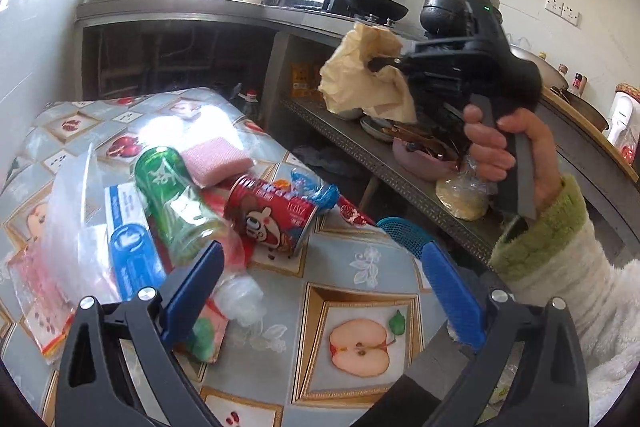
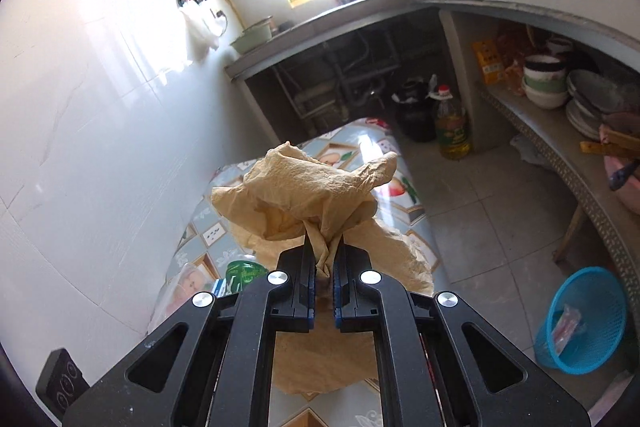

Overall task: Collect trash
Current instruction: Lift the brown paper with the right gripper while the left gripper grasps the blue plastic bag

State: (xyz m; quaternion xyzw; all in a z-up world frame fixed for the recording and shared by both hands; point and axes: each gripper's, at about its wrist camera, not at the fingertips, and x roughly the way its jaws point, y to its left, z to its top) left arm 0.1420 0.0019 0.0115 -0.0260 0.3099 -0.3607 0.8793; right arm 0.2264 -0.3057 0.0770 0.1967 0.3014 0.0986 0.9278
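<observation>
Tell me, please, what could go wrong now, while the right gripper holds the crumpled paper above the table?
1. The right gripper pinches only a thin twist of the crumpled paper; it may tear or slip out before reaching the blue basket on the floor.
2. The loose paper hangs wide and could brush the dishes on the shelf.
3. The open left gripper hovers near the green bottle and could knock it rolling.

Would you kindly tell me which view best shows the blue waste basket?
The right wrist view: the blue basket stands whole on the floor, with a wrapper inside. In the left wrist view only part of its rim shows beyond the table edge.
</observation>
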